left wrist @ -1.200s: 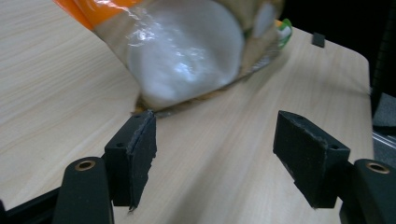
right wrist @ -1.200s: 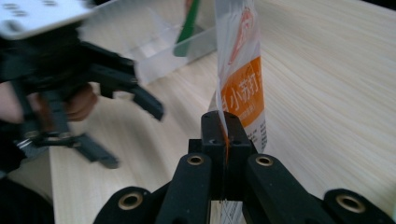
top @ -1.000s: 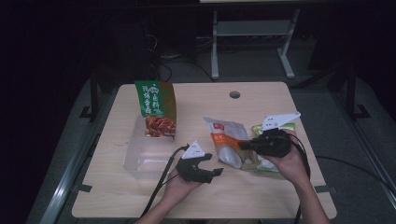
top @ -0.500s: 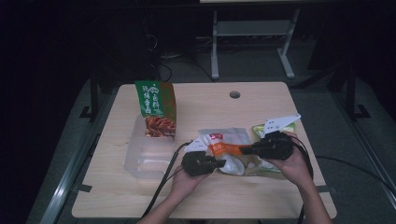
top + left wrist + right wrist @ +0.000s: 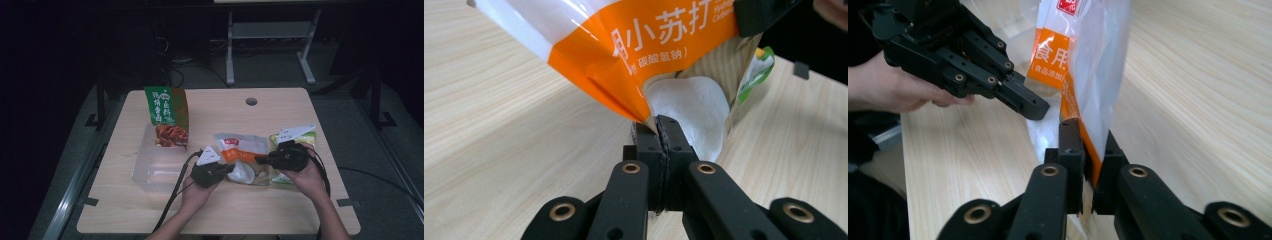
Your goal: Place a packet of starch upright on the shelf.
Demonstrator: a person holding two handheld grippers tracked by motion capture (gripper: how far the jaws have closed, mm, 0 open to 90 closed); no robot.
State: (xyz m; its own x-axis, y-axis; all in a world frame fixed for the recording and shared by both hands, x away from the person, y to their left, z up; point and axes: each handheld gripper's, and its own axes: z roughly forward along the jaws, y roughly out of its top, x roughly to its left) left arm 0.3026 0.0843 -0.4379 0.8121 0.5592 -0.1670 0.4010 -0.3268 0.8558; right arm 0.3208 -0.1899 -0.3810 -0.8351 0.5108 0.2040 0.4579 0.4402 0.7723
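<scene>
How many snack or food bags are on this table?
3: a green bag standing in the clear container, an orange-and-white pouch between both grippers, a green-yellow packet partly hidden behind the right gripper.

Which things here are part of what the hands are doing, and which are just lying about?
In use:
- orange and white pouch, pinched at an edge by both tongs
- left tongs, shut on the pouch
- right tongs, shut on the pouch

Lying about:
- clear plastic box
- green snack bag standing at the box's far end
- green packet under the right hand
- table
</scene>
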